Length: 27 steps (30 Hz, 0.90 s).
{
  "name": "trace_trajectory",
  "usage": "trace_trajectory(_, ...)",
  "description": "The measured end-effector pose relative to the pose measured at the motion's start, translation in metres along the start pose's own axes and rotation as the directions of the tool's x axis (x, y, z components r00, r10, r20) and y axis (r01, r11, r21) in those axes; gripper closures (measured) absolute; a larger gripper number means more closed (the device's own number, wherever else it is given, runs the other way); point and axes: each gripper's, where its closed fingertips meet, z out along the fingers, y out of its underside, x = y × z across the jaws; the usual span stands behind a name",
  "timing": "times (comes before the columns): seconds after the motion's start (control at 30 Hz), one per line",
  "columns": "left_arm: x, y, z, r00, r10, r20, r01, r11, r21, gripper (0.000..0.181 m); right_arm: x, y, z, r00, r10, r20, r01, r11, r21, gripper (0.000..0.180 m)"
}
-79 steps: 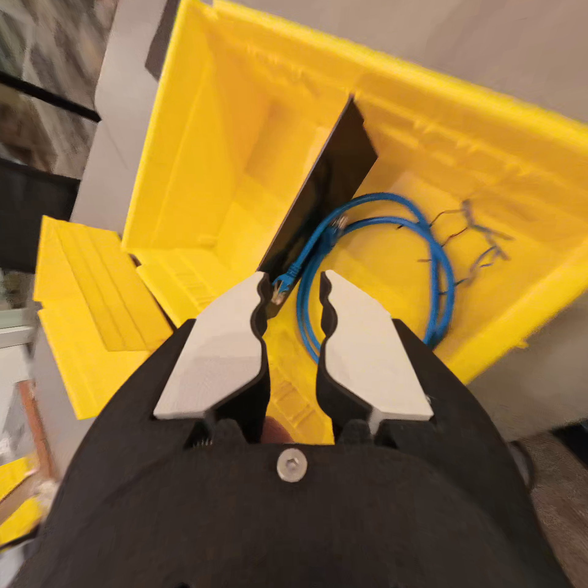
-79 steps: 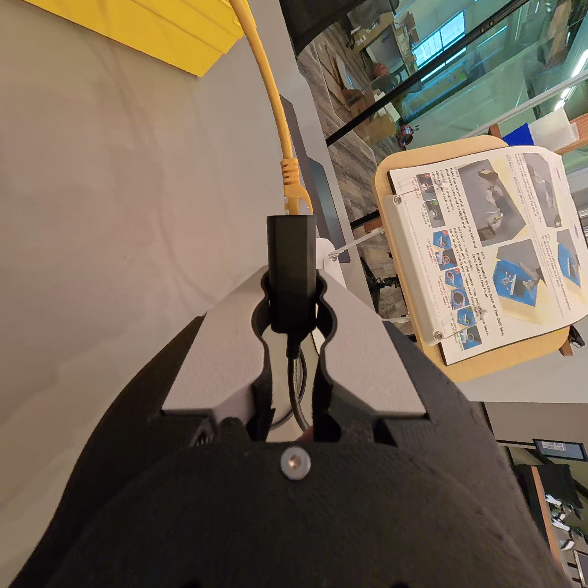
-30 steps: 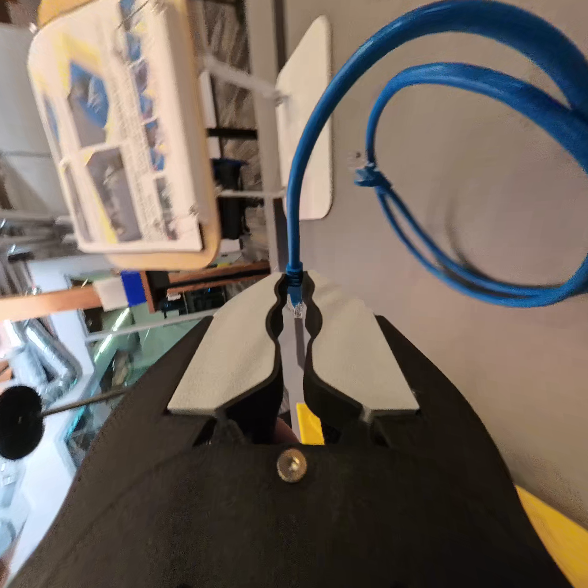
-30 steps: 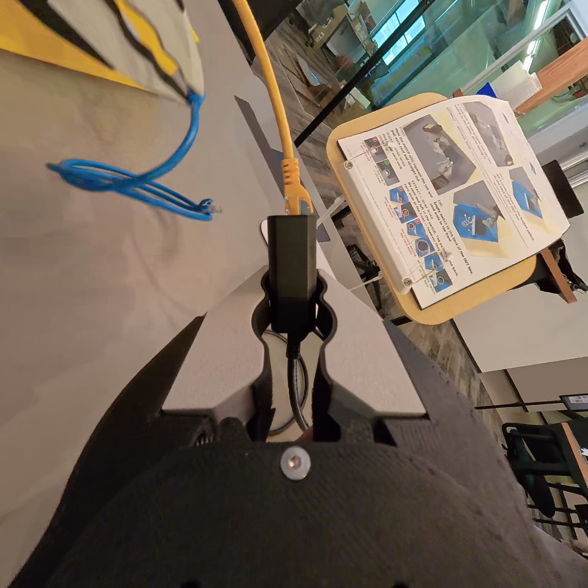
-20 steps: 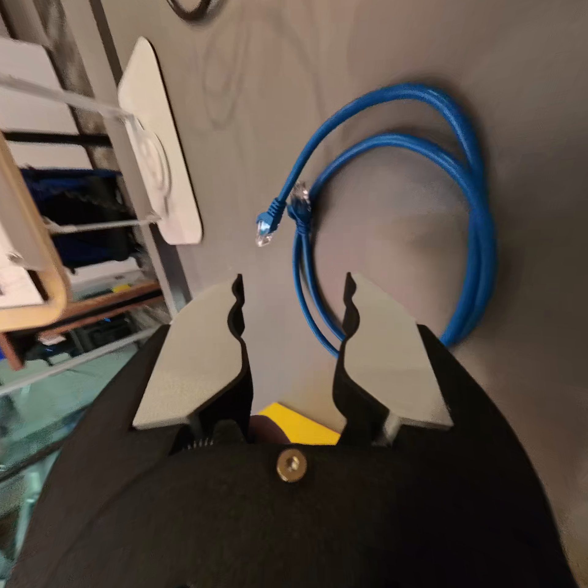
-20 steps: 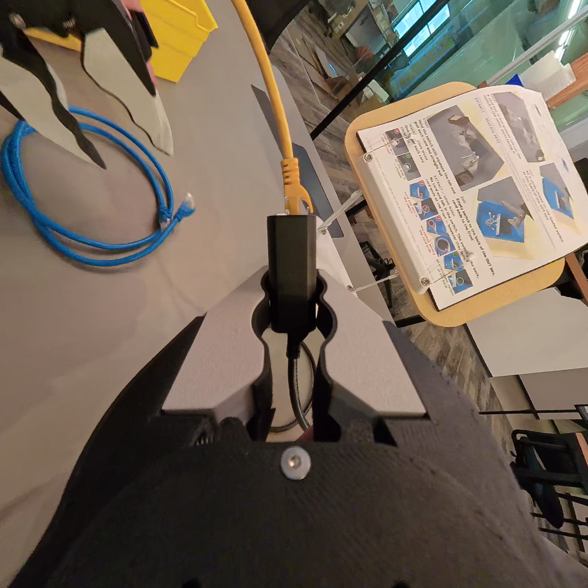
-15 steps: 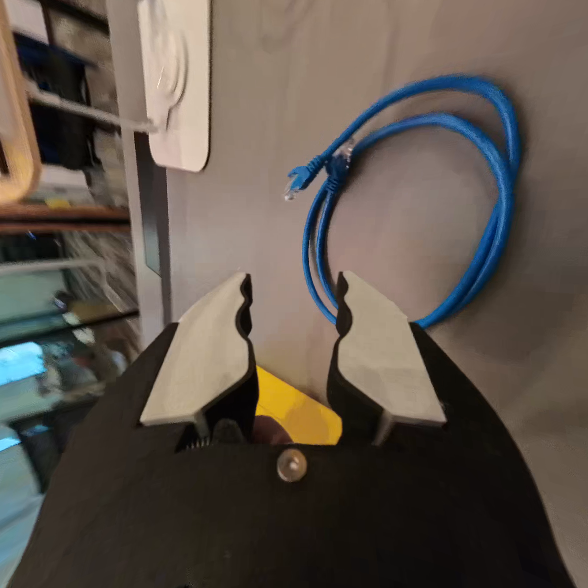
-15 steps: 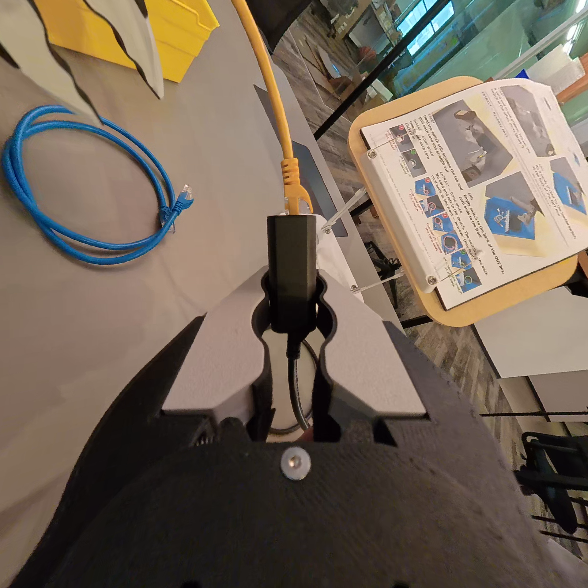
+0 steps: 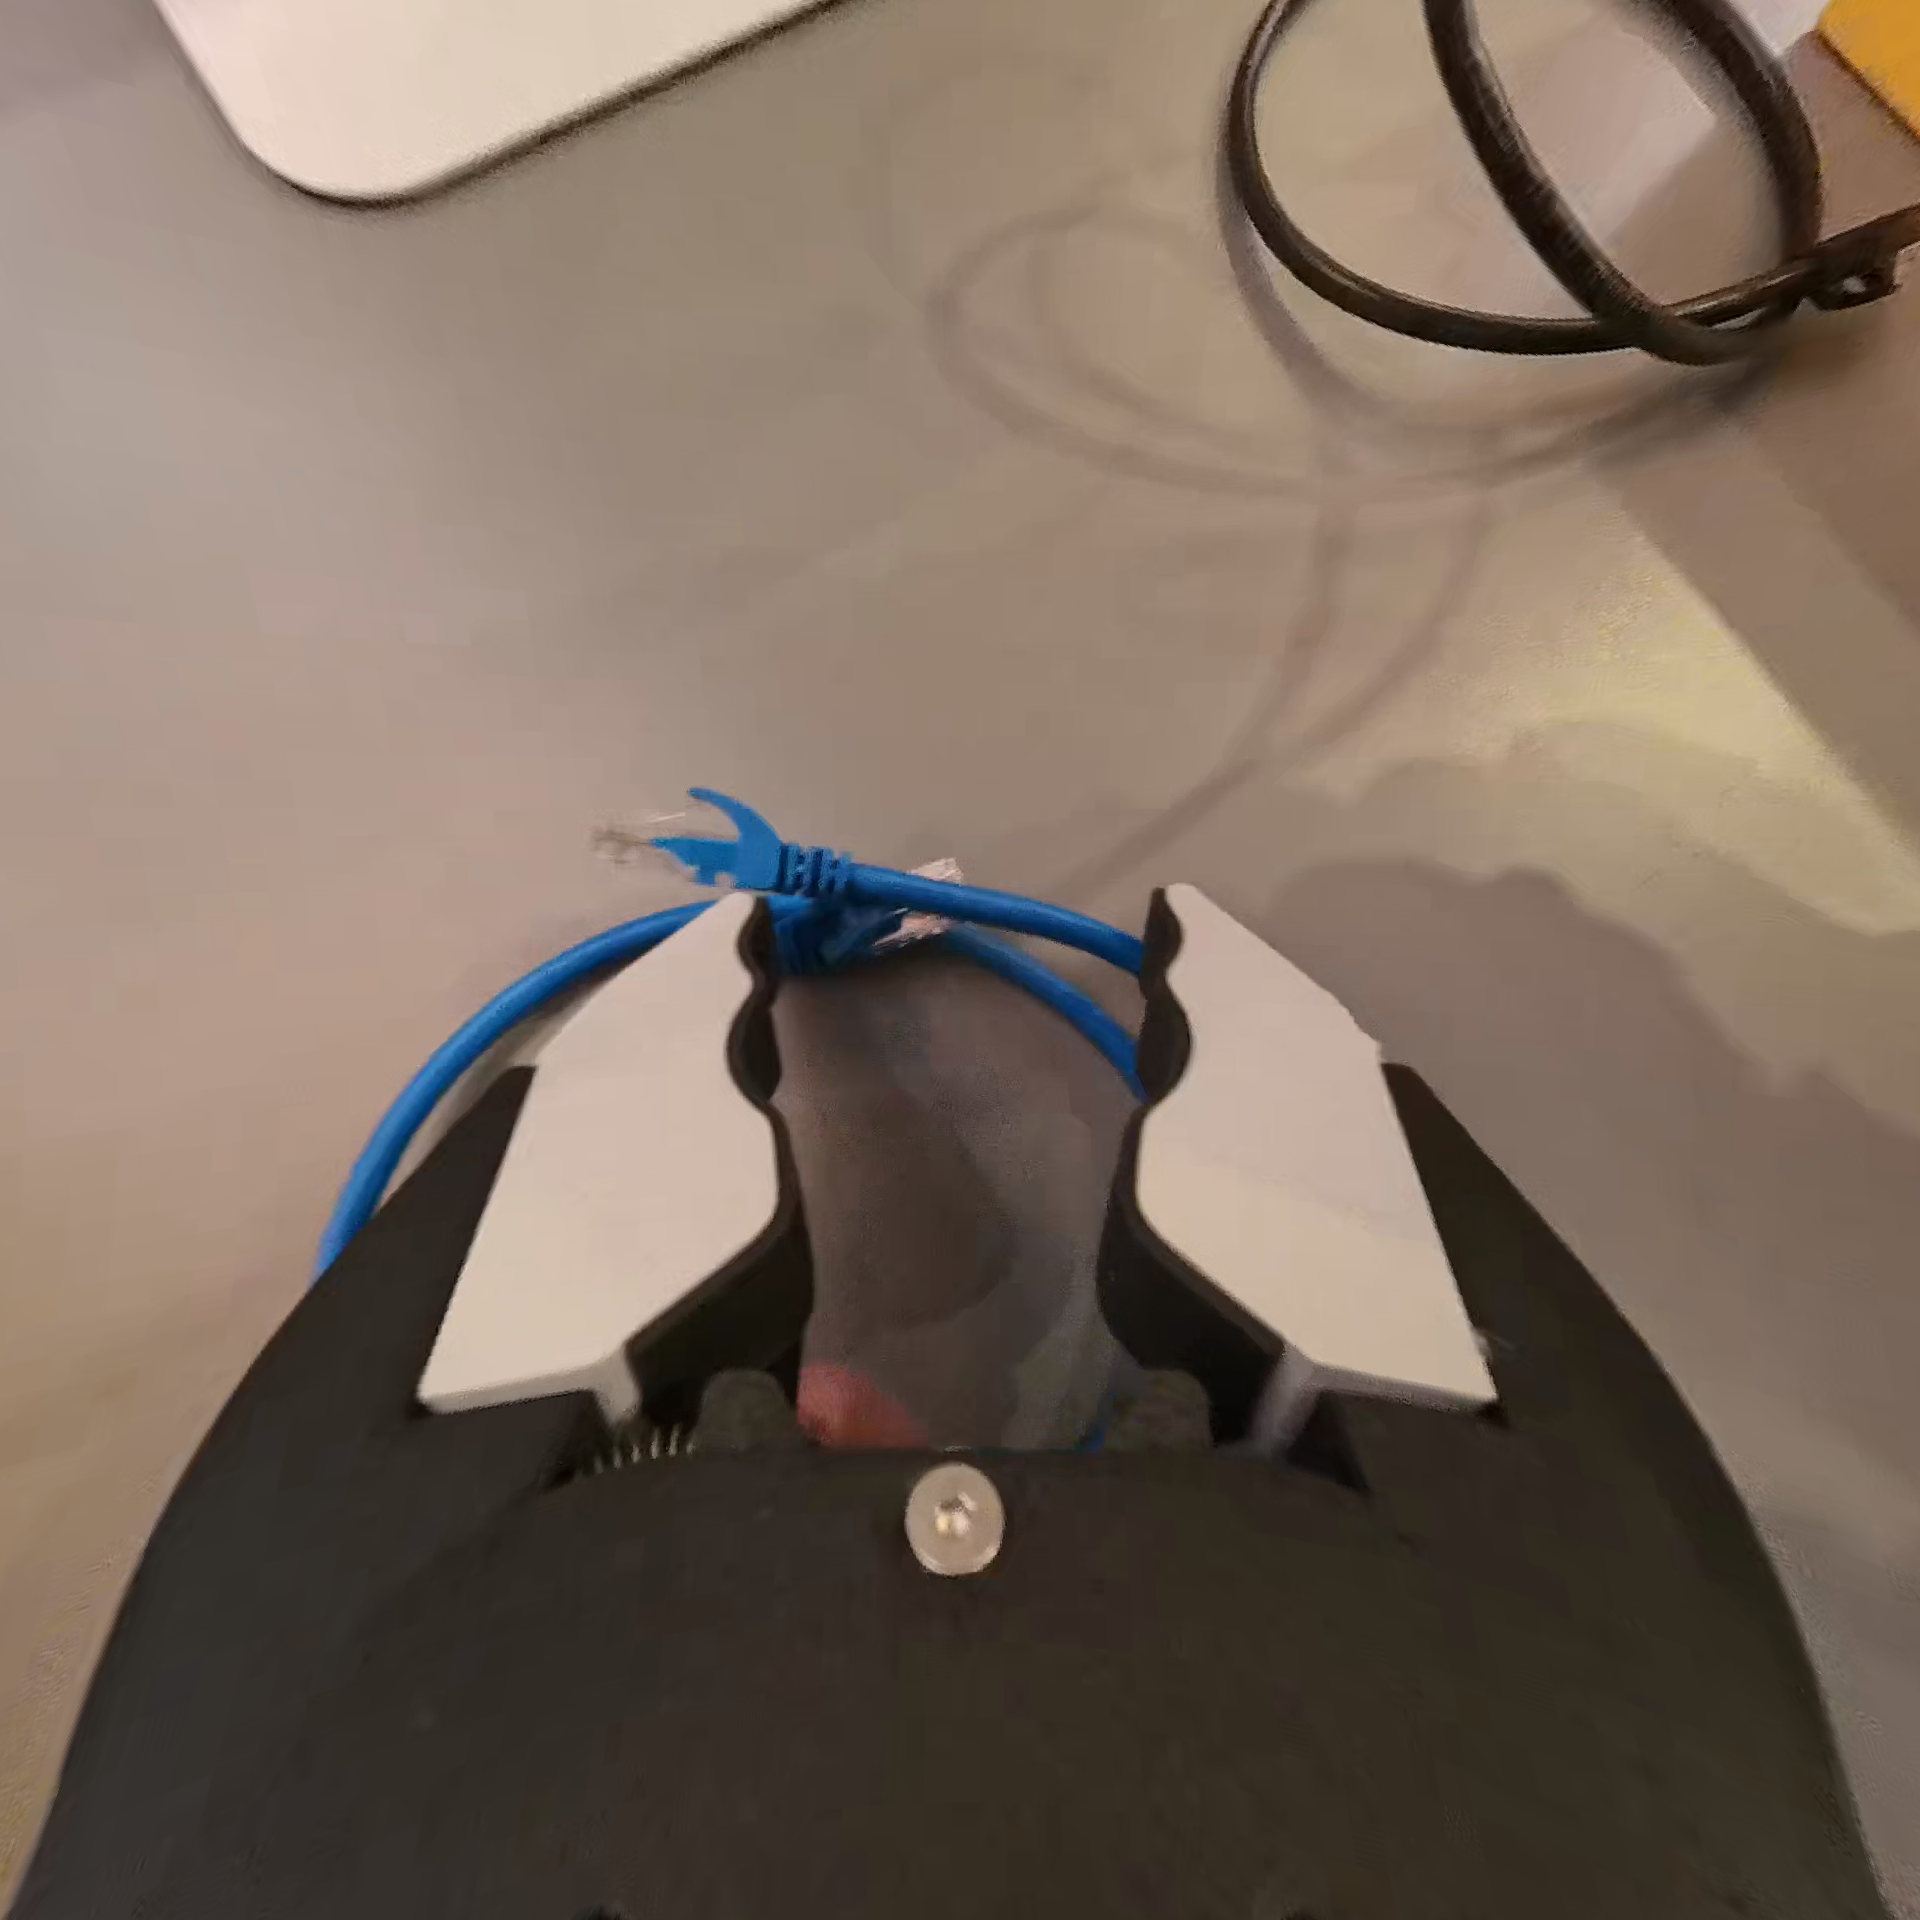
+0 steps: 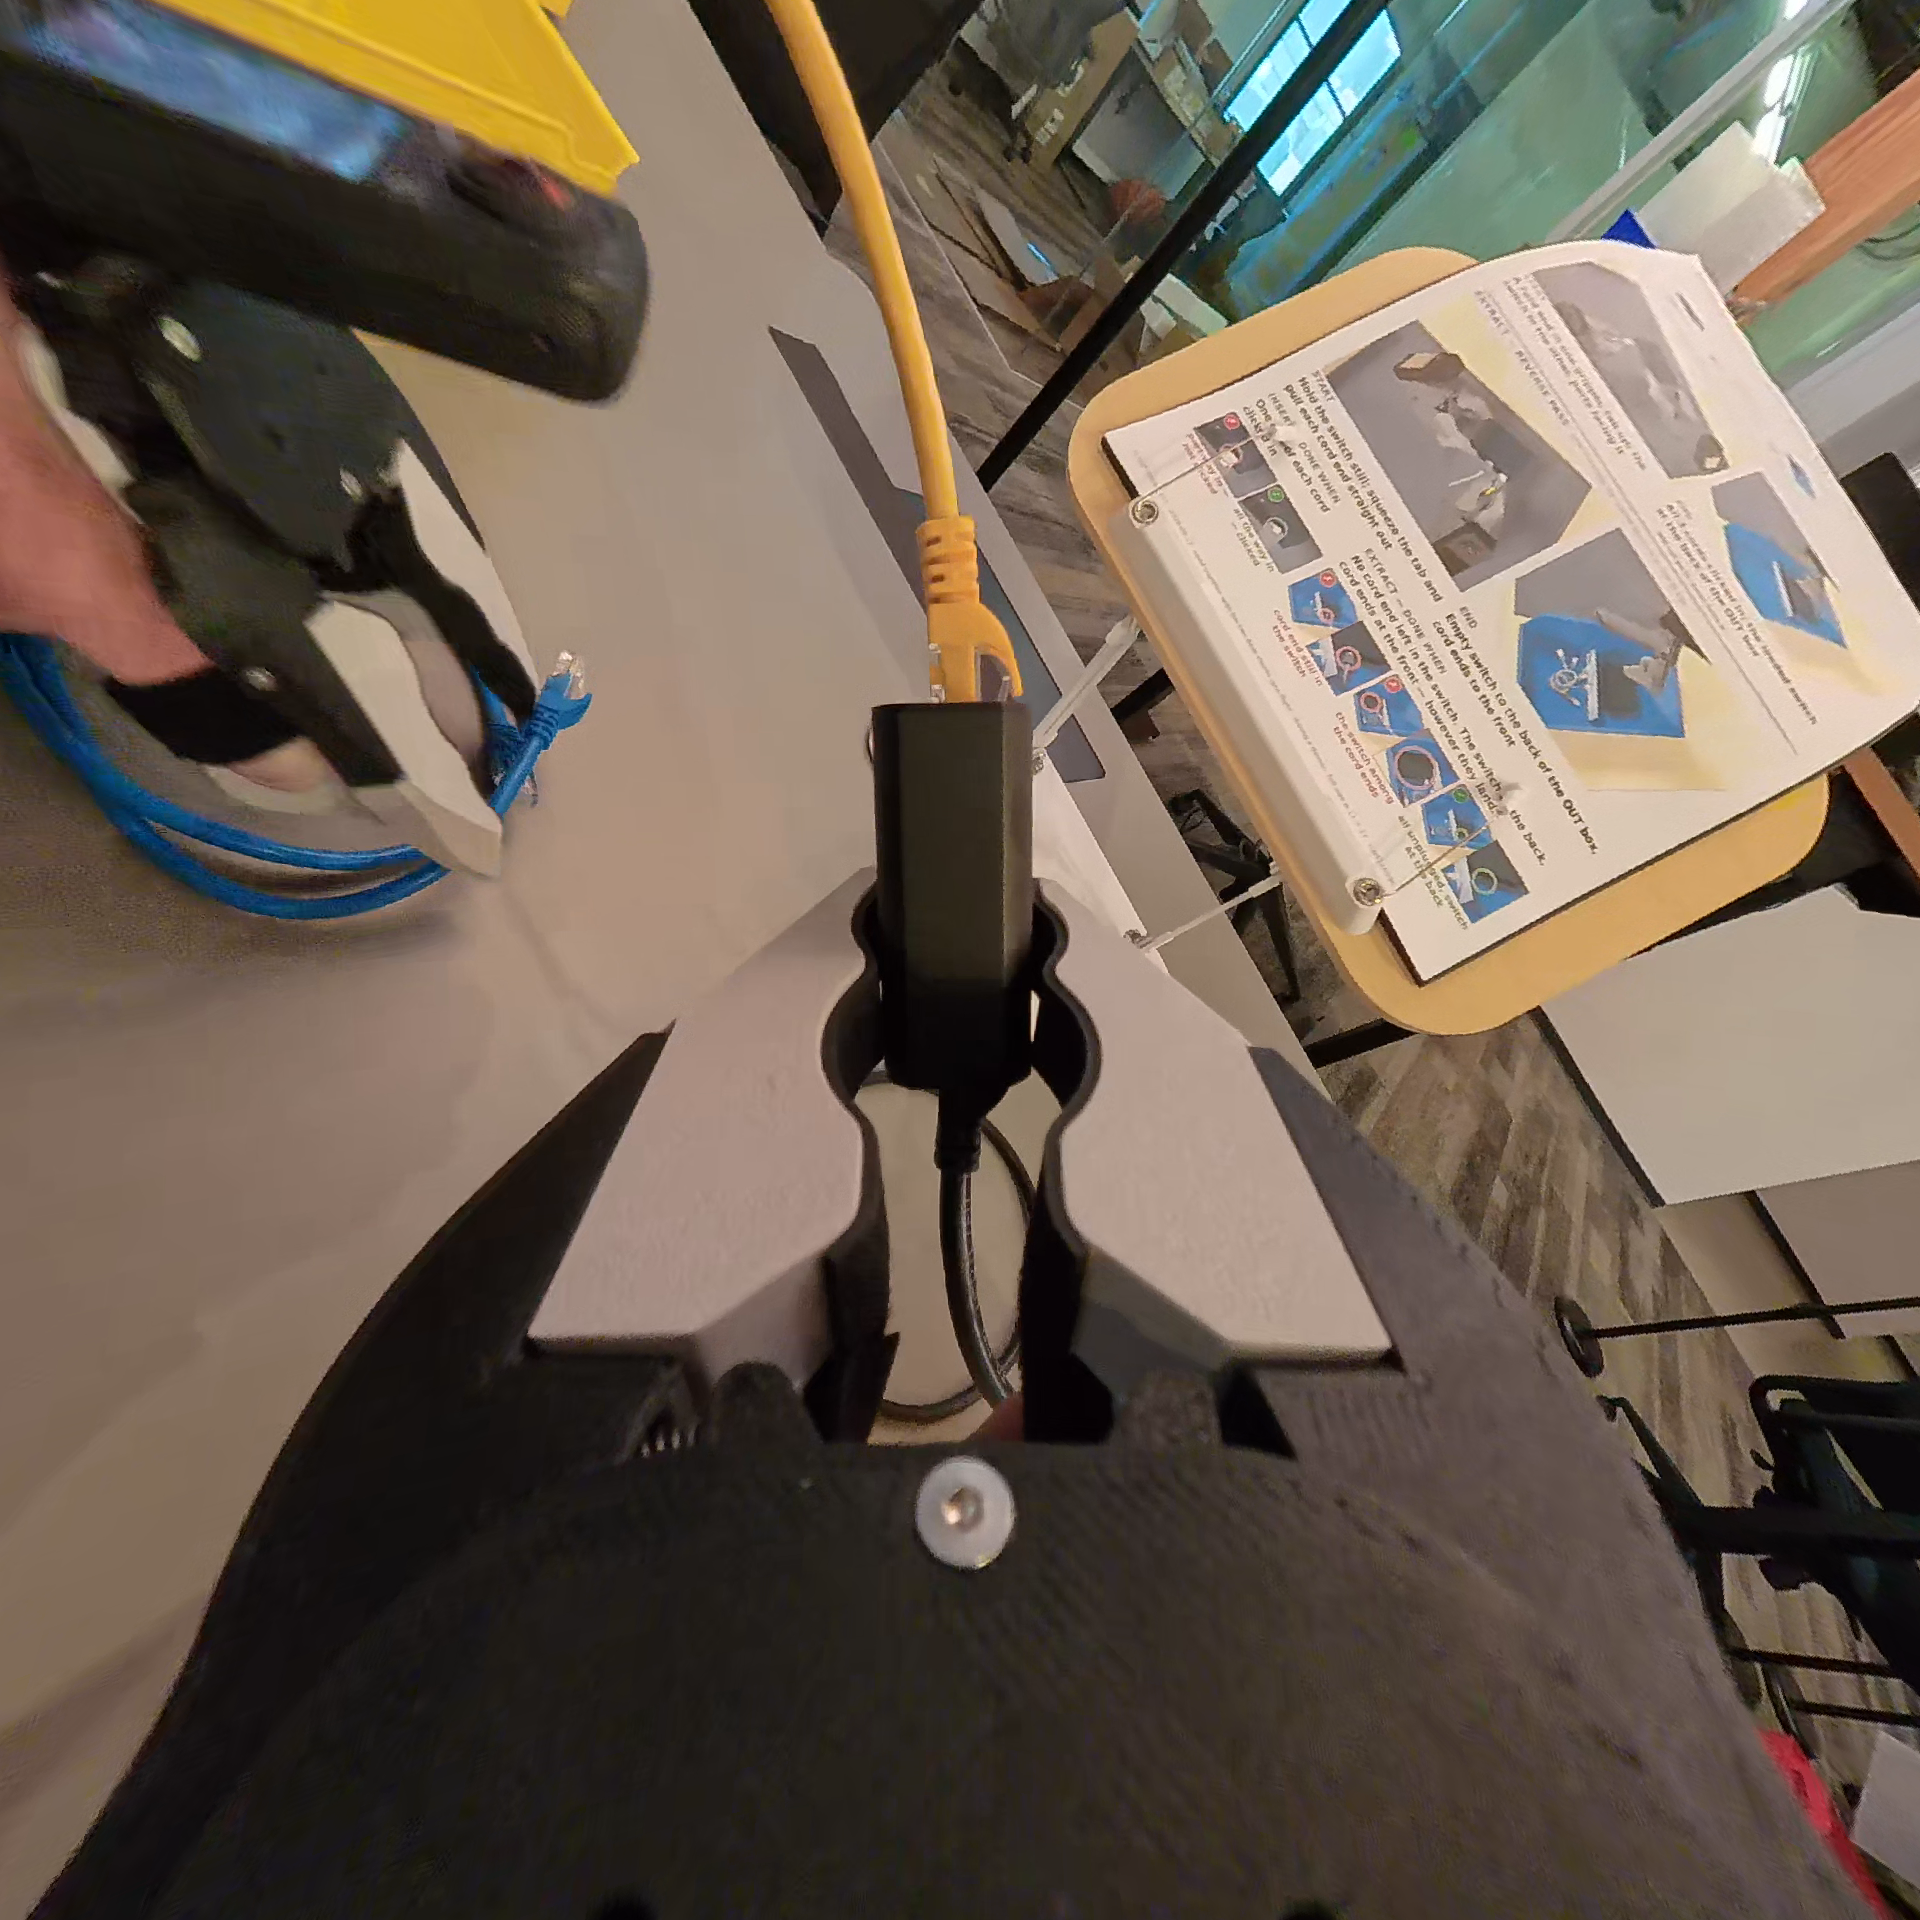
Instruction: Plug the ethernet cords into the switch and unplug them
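- The left claw is low over the grey tabletop, its two pale fingers spread wide with nothing clamped between them.
- The blue ethernet cord lies coiled on the tabletop under and around that claw; one strand crosses the gap between the fingertips, and another part of the loop curves out past the left finger.
- One blue plug with a clear tip points left, just beyond the left fingertip; a second clear-tipped plug sits beside it between the fingers, blurred.
- Seen from the right wrist view, the left claw is at the far left, held by a person's hand, with the blue coil beneath it and one plug sticking out past its tips.
- A yellow bin stands on the tabletop beyond the left claw.
- The right claw is closed firmly on the black switch, which stands upright between its fingers, a black lead hanging from its lower end.
- A yellow ethernet cord is plugged into the top of the switch, its yellow plug seated there.
- Right of it, off the tabletop's edge, a wooden board carries a printed sheet of pictures.
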Motion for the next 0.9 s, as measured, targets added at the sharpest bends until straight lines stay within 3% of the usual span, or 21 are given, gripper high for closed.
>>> trace_trajectory(0.13, 0.002, -0.004, 0.016, 0.992, 0.125, 0.026, -0.124, 0.991, -0.041, 0.135, -0.001, -0.001, 0.000, 1.000, 0.001, 0.002, -0.001, 1.000, 0.005, 0.158)
trace_trajectory(0.23, 0.022, -0.009, 0.015, 0.953, 0.284, -0.111, -0.290, 0.956, -0.045, 0.168, 0.002, 0.000, 0.000, 1.000, 0.010, -0.001, -0.010, 1.000, 0.007, 0.158)
trace_trajectory(0.27, 0.023, 0.004, 0.015, 0.922, 0.348, -0.169, -0.370, 0.921, -0.121, 0.170, 0.003, 0.001, -0.001, 1.000, 0.013, -0.003, -0.013, 1.000, 0.008, 0.158)
trace_trajectory(0.33, 0.040, 0.020, 0.001, 0.777, 0.510, -0.370, -0.575, 0.813, -0.087, 0.175, 0.005, 0.001, -0.003, 1.000, 0.021, -0.006, -0.021, 1.000, 0.012, 0.158)
trace_trajectory(0.43, 0.031, 0.045, -0.022, 0.615, 0.624, -0.482, -0.750, 0.652, -0.111, 0.174, 0.006, 0.002, -0.003, 1.000, 0.026, -0.008, -0.026, 1.000, 0.015, 0.158)
trace_trajectory(0.53, 0.009, 0.037, -0.028, 0.638, 0.666, -0.386, -0.751, 0.649, -0.122, 0.148, 0.006, 0.001, -0.003, 1.000, 0.029, -0.006, -0.029, 0.999, 0.018, 0.158)
trace_trajectory(0.6, 0.008, 0.034, -0.033, 0.603, 0.739, -0.299, -0.786, 0.616, -0.063, 0.142, 0.006, 0.001, -0.003, 1.000, 0.028, -0.004, -0.028, 0.999, 0.018, 0.158)
trace_trajectory(0.77, 0.030, 0.028, -0.042, 0.437, 0.899, -0.022, -0.893, 0.436, 0.113, 0.147, 0.006, 0.002, -0.002, 0.999, 0.041, -0.004, -0.041, 0.999, 0.025, 0.158)
trace_trajectory(0.9, 0.053, 0.022, -0.032, 0.223, 0.959, 0.175, -0.970, 0.200, 0.139, 0.150, 0.004, -0.001, -0.001, 0.999, 0.034, -0.004, -0.034, 0.999, 0.025, 0.158)
